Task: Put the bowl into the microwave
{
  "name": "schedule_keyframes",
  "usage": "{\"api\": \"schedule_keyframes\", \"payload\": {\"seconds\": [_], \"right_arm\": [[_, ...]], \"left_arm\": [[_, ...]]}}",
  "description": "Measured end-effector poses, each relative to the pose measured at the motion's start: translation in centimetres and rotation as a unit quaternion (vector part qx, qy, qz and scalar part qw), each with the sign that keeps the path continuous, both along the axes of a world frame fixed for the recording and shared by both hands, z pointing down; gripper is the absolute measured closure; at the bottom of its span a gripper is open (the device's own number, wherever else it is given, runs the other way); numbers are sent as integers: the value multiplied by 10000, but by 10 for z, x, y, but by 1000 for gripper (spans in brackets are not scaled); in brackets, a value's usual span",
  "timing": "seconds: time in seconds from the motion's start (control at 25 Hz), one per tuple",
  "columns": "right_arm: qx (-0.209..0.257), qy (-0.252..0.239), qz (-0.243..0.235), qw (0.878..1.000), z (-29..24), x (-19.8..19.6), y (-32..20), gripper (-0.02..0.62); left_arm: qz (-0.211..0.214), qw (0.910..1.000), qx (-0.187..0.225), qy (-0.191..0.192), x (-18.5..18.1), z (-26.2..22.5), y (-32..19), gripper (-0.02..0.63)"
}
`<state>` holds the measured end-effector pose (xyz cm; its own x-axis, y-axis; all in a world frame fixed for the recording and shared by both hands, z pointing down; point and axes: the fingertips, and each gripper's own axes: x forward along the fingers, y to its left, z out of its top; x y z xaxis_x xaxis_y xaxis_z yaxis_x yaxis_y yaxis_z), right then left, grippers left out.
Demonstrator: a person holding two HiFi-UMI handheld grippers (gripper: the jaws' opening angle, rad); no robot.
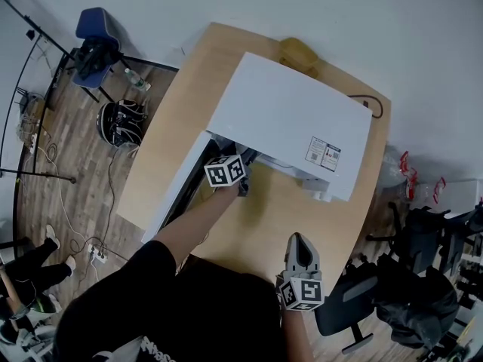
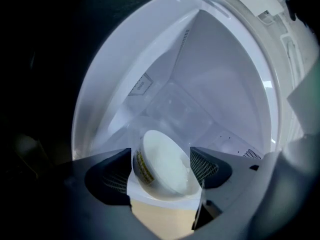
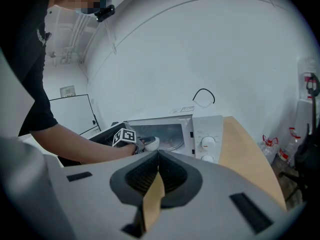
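A white bowl [image 2: 162,164] with a yellow label sits tilted just inside the front of the open white microwave [image 1: 287,119]. My left gripper [image 2: 161,156] reaches into the opening with its jaws spread on either side of the bowl. A gap shows at the right pad [image 2: 206,166], so it stands open. In the right gripper view the bowl [image 3: 151,143] shows at the cavity mouth, in front of the left gripper's marker cube [image 3: 124,136]. My right gripper [image 1: 299,240] hovers over the near table edge, jaws together and empty.
The microwave door [image 1: 177,194] hangs open to the left of my arm. Control dials [image 3: 207,142] are on the microwave's right. The wooden table [image 1: 272,217] has a yellow object [image 1: 298,51] behind the microwave. A black office chair [image 1: 355,308] stands at the right and a blue chair [image 1: 94,32] at the far left.
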<state>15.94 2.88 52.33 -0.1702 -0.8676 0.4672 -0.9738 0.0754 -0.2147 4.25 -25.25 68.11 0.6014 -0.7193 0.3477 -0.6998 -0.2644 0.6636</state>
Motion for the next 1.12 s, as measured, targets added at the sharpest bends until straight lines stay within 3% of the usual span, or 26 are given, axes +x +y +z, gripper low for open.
{"api": "schedule_keyframes", "payload": {"seconds": [0.2, 0.36, 0.68, 0.8, 1.12], "right_arm": [[4, -13, -29, 10000, -1, -6, 2, 535], [42, -14, 59, 10000, -2, -2, 2, 534], [147, 114, 338, 9993, -7, 21, 2, 534], [202, 121, 353, 9991, -8, 21, 2, 534], [123, 81, 303, 9994, -4, 14, 12, 534]], "left_arm": [[127, 9998, 120, -114, -3, -2, 7, 268], [148, 9998, 110, 59, -7, -7, 17, 265], [309, 9988, 327, -218, -19, -14, 54, 267], [541, 9952, 469, -666, -19, -10, 63, 267], [1192, 9750, 932, -1630, -10, -6, 58, 268]]}}
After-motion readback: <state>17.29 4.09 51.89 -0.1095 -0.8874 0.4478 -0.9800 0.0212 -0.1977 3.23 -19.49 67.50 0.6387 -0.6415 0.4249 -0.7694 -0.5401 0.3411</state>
